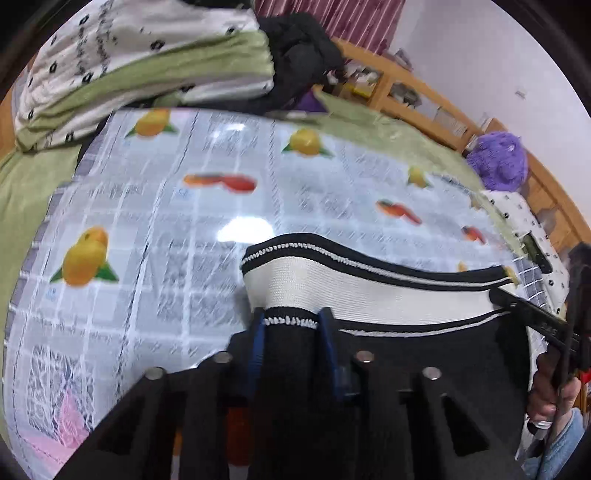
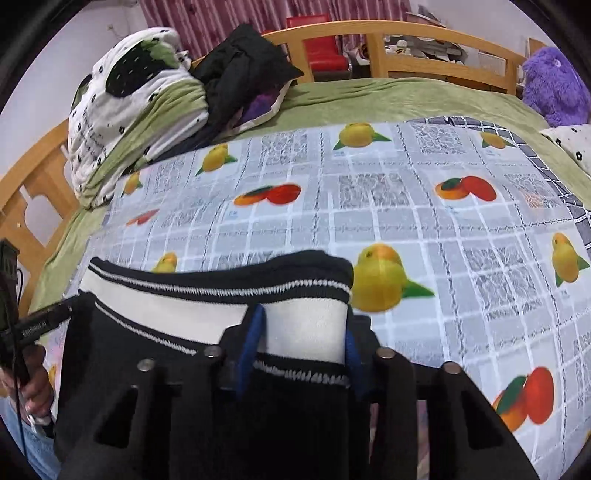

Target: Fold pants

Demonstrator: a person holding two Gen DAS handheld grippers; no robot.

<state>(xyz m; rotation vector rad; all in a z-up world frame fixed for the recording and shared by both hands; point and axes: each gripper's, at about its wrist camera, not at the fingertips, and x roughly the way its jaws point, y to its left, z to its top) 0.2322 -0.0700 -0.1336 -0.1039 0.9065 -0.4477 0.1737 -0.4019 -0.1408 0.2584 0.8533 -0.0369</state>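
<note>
The pants (image 1: 369, 291) hang stretched between the 2 grippers above a bed, waistband end up: black knit fabric with a broad white band edged in black and white stitching. The left gripper (image 1: 290, 325) has its 2 blue fingers (image 1: 258, 343) clamped on one corner of that band, the cloth bunched tight between them. The right gripper (image 2: 301, 350) pinches the opposite corner in the same way, its blue fingers (image 2: 249, 343) pressed against a thicker fold of white and black fabric. The band runs taut from one gripper across to the other, and the black legs drop below both, out of sight under the gripper bodies.

Under the pants lies a glossy fruit-print cloth (image 2: 406, 206), a grey and white grid with yellow and orange fruit, spread over a green bedsheet (image 2: 388, 99). At the far side a rolled quilt (image 2: 129, 110) in white and green sits beside a heap of black clothing (image 2: 243, 70). A purple plush toy (image 2: 554, 85) sits at the far right corner, near the wooden bed frame (image 2: 332, 33). A red chair (image 2: 325, 48) stands beyond the frame in front of a pink curtain (image 2: 207, 22).

From the left wrist view, which is blurred, a hand (image 1: 546, 398) seems to grasp the right gripper's handle, with a blue denim sleeve just below it.
</note>
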